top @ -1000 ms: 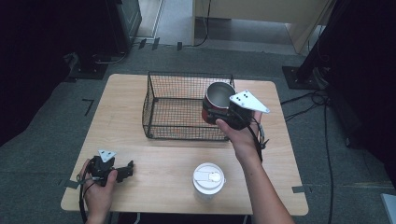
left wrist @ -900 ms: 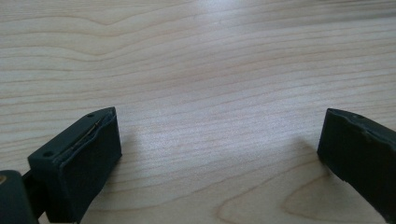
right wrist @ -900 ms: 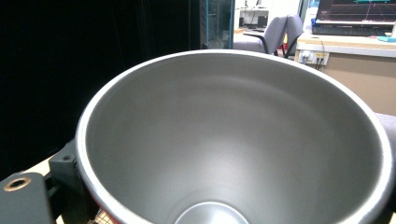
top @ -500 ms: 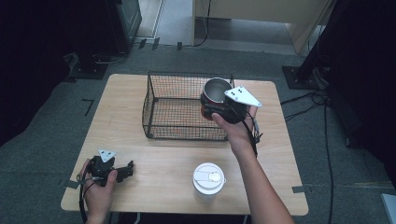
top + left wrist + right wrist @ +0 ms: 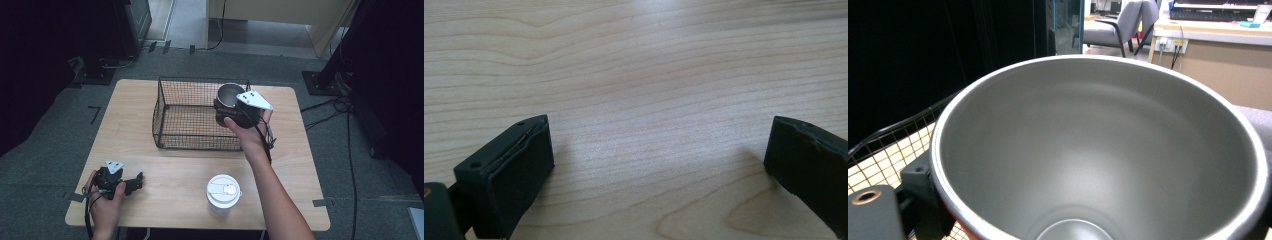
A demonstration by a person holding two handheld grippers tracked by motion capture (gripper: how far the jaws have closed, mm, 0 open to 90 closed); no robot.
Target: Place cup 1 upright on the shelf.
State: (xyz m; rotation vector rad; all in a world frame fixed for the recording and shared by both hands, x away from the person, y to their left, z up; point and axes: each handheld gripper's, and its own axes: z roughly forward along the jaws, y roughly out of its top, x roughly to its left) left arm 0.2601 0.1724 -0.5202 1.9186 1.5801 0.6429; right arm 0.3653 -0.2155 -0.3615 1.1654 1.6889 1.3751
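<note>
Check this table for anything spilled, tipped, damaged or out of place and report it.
Nothing stands out. The right gripper holds the metal cup upright and empty over the wire basket. The white lid lies flat on the table. The left gripper rests open on the wood.

Your left tool [image 5: 134, 183] sits in the lower left of the high view, held in your left hand [image 5: 102, 199], its jaws standing wide apart. Your right forearm reaches up from the bottom edge to right of centre, where your right tool [image 5: 226, 110] is clamped.
</note>
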